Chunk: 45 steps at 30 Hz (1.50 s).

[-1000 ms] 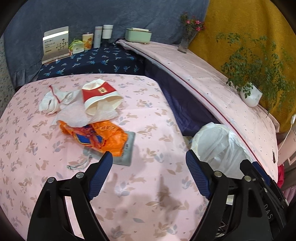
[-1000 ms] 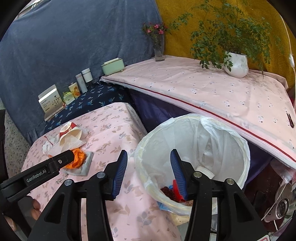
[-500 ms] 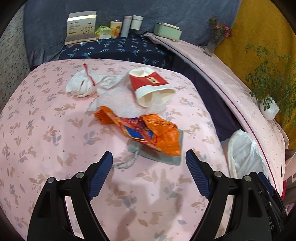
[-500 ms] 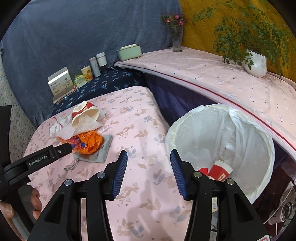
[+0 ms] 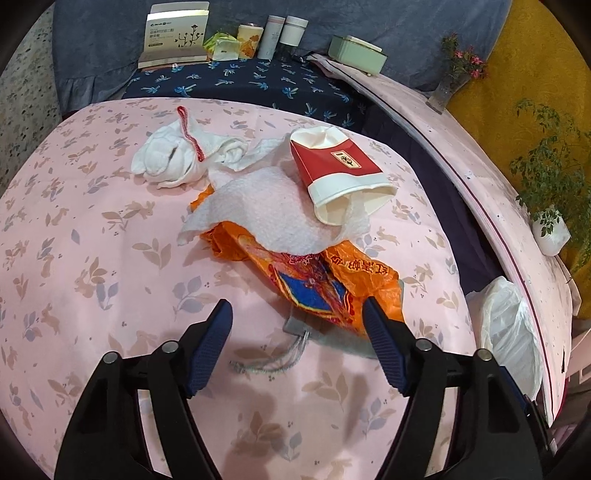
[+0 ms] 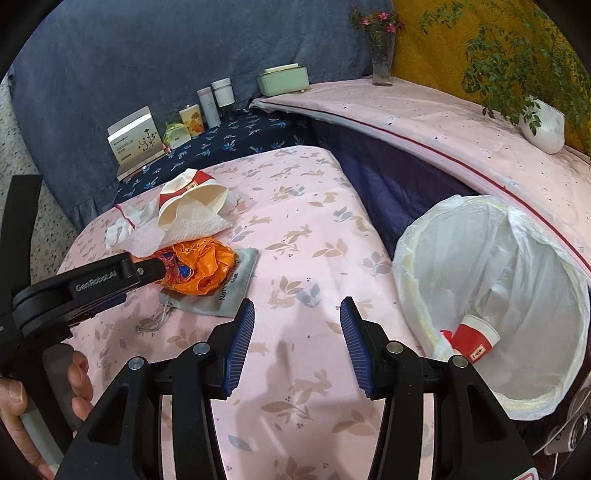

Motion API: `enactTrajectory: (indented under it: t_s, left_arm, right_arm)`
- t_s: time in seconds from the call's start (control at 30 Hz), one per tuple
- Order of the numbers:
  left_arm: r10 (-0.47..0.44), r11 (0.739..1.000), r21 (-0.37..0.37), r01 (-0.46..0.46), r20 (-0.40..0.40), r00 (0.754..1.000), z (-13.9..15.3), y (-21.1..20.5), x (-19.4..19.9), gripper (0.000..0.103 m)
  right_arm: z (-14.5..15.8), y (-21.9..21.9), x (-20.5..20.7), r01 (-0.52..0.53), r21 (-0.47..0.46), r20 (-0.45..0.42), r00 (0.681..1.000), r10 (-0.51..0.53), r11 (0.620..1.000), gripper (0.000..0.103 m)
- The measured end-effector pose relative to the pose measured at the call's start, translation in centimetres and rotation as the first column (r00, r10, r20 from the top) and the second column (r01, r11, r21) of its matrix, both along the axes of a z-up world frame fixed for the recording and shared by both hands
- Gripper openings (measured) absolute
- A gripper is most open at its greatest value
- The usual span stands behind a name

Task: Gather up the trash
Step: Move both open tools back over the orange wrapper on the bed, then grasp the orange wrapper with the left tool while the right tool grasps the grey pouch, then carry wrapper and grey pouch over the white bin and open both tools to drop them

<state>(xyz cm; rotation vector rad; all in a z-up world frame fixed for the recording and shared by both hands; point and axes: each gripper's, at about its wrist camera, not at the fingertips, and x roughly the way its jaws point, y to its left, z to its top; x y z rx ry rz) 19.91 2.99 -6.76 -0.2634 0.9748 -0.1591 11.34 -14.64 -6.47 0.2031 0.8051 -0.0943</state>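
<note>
A heap of trash lies on the pink cloth table (image 5: 92,258): an orange plastic bag (image 5: 332,280) on a grey drawstring pouch (image 5: 332,338), a white paper towel (image 5: 269,214), a crushed red and white paper cup (image 5: 336,166) and a wadded white tissue (image 5: 170,158). My left gripper (image 5: 297,306) hovers at the near end of the bag, its jaws closing, pads not pressing anything. My right gripper (image 6: 297,306) stands open over bare cloth, between the orange bag (image 6: 199,269) and the white-lined bin (image 6: 498,240). A red cup (image 6: 472,339) lies in the bin.
A dark blue shelf (image 5: 258,81) behind the table carries a card box (image 5: 173,33), tubs and bottles. A raised pink ledge (image 6: 443,129) holds a green box (image 6: 282,79), a vase and a potted plant (image 6: 543,125). A hand (image 6: 37,398) grips the left gripper's handle.
The left gripper came closer to the trash heap, now centred ahead, and its jaws narrowed. The right gripper swung from above the bin to over the table; the bin now sits to its right.
</note>
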Motion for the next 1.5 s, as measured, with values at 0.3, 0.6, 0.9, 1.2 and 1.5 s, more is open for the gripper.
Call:
enactTrajectory:
  t_s: [0.3, 0.6, 0.9, 1.2, 1.5]
  left_arm:
    - [-0.028, 0.999, -0.041, 0.027, -0.04, 0.999, -1.8, -0.2, 1.8, 0.012]
    - [-0.022, 1.0, -0.006, 0.022, 0.001, 1.0, -1.0, 0.9, 1.1, 0.005]
    - [-0.015, 1.0, 0.018, 0.015, -0.006, 1.0, -1.7, 1.6, 0.8, 0.005]
    - [-0.015, 1.0, 0.008, 0.015, 0.002, 1.0, -1.2, 1.3, -0.3, 0.005]
    - [-0.051, 0.999, 0.005, 0.051, 0.034, 0.998, 0.7, -0.7, -2.7, 0.004]
  right_arm:
    - [-1.8, 1.8, 2.2, -0.043, 0.02, -0.036, 0.998, 0.043, 0.999, 0.048]
    - [-3.5, 3.1, 4.3, -0.068, 0.058, -0.067, 0.995, 0.072, 0.996, 0.048]
    - [-4.4, 4.5, 5.7, -0.103, 0.054, -0.083, 0.991, 0.107, 0.993, 0.029]
    - [-3.6, 4.1, 4.8, -0.098, 0.067, -0.064, 0.993, 0.102, 0.993, 0.008]
    - [-0.2, 0.9, 2.2, -0.03, 0.079, 0.016, 0.999, 0.029, 0.996, 0.008]
